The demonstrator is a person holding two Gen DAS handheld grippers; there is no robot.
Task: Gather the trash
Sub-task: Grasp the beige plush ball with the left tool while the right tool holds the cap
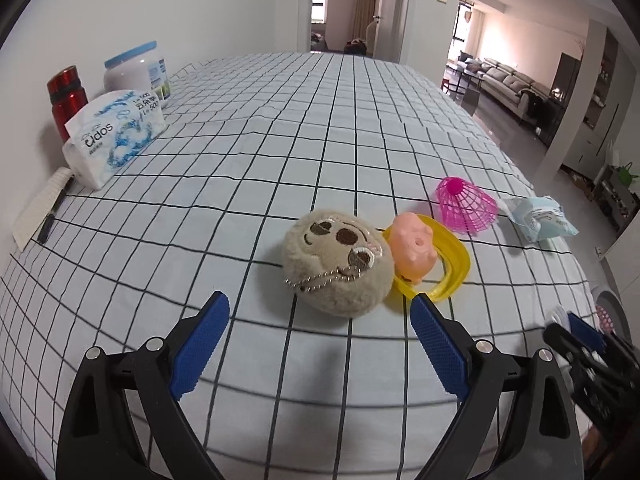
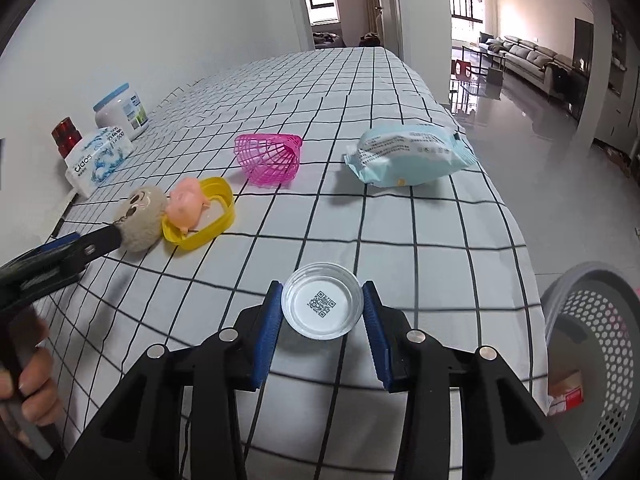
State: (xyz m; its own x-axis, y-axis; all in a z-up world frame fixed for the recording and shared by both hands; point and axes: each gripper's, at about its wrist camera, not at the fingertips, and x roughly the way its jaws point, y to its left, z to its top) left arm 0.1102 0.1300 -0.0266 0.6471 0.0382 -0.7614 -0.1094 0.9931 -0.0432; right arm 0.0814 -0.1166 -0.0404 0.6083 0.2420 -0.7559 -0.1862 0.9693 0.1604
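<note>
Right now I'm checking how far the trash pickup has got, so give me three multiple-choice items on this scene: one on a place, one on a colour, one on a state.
1. Where is the pink piglet toy?
A. On the yellow lid, beside the plush ball
B. Inside the perforated bin
C. On the tissue pack

2. What colour is the mesh basket on the checked cloth?
A. Yellow
B. Pink
C. Blue

3. What is the state of the right gripper?
A. Wide open and empty
B. Shut on the clear lid
C. Shut on the wipes packet

Answers: 1 A, the piglet sits on the lid against the plush; 2 B, its mesh is bright pink; 3 B, both blue pads press the lid's rim.
</note>
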